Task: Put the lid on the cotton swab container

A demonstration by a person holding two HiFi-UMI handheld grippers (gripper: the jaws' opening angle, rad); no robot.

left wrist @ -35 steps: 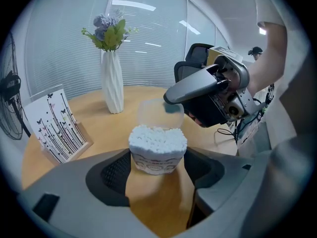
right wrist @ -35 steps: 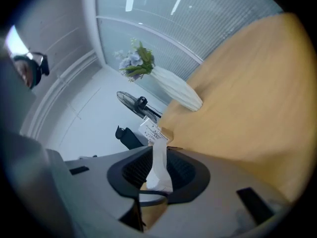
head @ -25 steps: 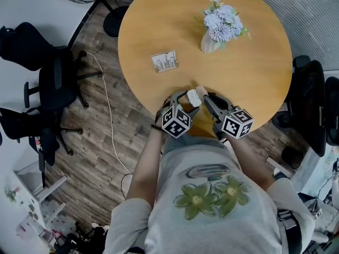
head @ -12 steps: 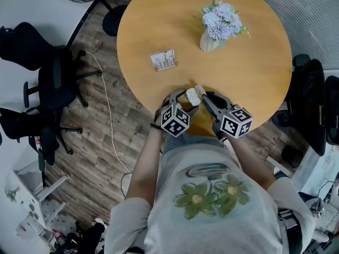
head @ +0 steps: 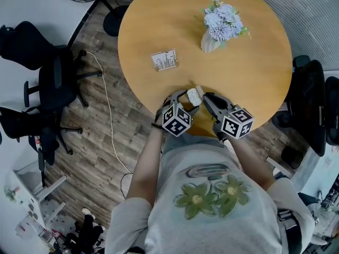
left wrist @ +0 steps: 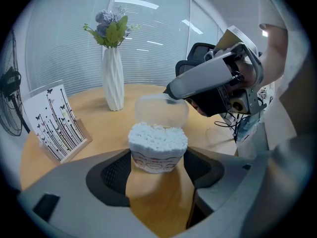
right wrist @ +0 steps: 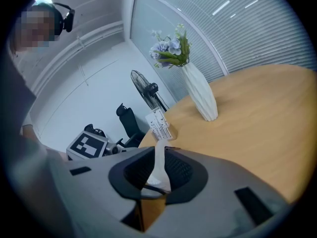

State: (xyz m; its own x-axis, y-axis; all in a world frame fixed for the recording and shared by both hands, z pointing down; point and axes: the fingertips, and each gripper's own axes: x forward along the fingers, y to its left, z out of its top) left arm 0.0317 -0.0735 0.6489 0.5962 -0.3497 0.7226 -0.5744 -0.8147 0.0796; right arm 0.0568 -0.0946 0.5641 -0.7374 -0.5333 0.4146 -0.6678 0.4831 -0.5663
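Lid poised over the open container, not yet on.
Left tool (left wrist: 157, 178), jaws wide, grips the round white cotton swab container (left wrist: 157, 148) at the near edge of the round wooden tabletop (head: 249, 73). Right tool (right wrist: 157, 182), jaws closing on the clear round plastic lid (left wrist: 161, 110), holds it just above the container's far rim. Seating remains.

White cotton swab container (left wrist: 157, 152), frosted clear lid (left wrist: 161, 110), honey-tan table (head: 254, 78) (white vase (left wrist: 113, 83), lilac flowers (head: 222, 23))

shirt (head: 175, 221): light grey, short sleeves | chest print (head: 211, 194): two green flowers | left gripper (head: 189, 100), right gripper (head: 205, 97): grey, black pads, black-and-white marker cubes
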